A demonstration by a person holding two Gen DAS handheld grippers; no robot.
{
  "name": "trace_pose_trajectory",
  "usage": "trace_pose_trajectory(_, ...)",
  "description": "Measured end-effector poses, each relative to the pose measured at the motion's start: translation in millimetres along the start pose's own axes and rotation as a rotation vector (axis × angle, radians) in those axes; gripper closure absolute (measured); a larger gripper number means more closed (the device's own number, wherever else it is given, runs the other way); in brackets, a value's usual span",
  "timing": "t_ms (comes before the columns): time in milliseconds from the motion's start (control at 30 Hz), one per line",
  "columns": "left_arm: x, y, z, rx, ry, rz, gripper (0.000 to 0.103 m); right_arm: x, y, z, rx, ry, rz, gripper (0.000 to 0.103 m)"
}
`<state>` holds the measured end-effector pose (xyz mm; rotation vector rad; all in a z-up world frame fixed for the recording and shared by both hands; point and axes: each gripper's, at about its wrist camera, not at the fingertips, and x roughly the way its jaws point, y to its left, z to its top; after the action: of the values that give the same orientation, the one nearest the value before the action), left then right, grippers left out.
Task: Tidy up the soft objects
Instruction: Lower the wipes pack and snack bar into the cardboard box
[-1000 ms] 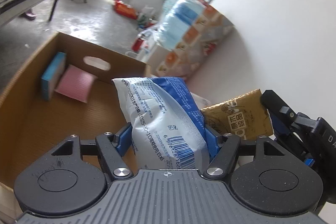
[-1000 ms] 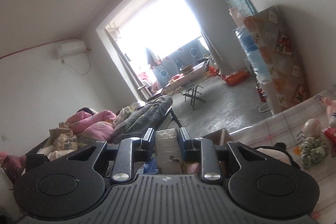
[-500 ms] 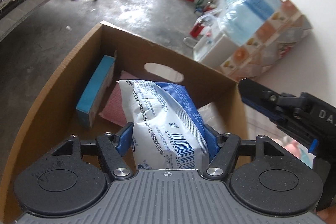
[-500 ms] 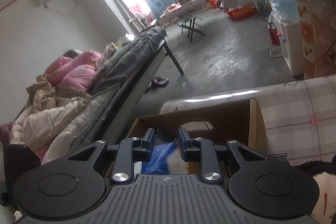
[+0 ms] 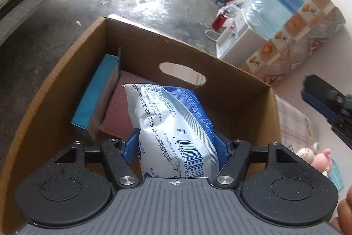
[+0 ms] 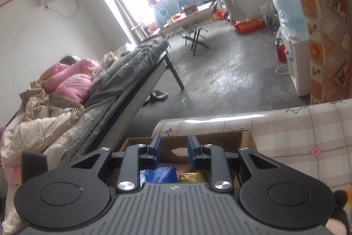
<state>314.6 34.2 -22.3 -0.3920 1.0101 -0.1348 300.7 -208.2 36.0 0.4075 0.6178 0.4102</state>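
Note:
My left gripper (image 5: 175,142) is shut on a blue and white soft packet (image 5: 173,122) and holds it inside the open cardboard box (image 5: 55,89). A blue sponge block (image 5: 94,96) and a pink cloth (image 5: 123,107) lie in the box. My right gripper (image 6: 173,147) is open and empty above the box (image 6: 222,140); below its fingers (image 6: 156,148) I see the blue packet (image 6: 161,174) and a gold packet (image 6: 191,177) lying in the box. The right gripper's finger also shows at the right edge of the left wrist view (image 5: 325,105).
The box stands on a table with a checked cloth (image 6: 308,129). Plush toys (image 5: 316,158) lie on the table to the right. A bed (image 6: 99,89) stands left of the table. A white appliance (image 5: 237,36) and stacked bundles (image 5: 292,21) stand against the wall.
My left gripper has carried the blue packet over and down into the box. My right gripper, which was shut on the gold packet, has opened and the gold packet now lies in the box.

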Motion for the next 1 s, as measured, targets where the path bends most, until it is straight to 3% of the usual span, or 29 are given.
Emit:
trace_pose_trajectory(233,-4,-24,0,0.038,0.025,-0.04,0.035,-81,-5,-23,-0.043,-0.151,-0.003,0.075)
trace_pose_trajectory(400,-7,-47,-2,0.142,0.002,0.041,0.035,-115,-11,-41,-0.06,-0.199,-0.014,0.075)
trace_pose_trajectory(633,-1,-50,-19,0.217,0.078,0.017,0.034,-126,-18,-55,-0.056,-0.187,-0.017,0.074)
trace_pose_trajectory(767,15,-57,-34,0.31,0.202,-0.031,0.032,-128,-23,-61,-0.052,-0.171,-0.026,0.074)
trace_pose_trajectory(833,20,-57,-42,0.329,0.251,-0.057,0.026,-129,-22,-63,-0.057,-0.164,-0.037,0.074)
trace_pose_trajectory(1000,10,-51,-43,0.314,0.211,-0.087,0.022,-132,-14,-65,-0.074,-0.148,-0.057,0.074)
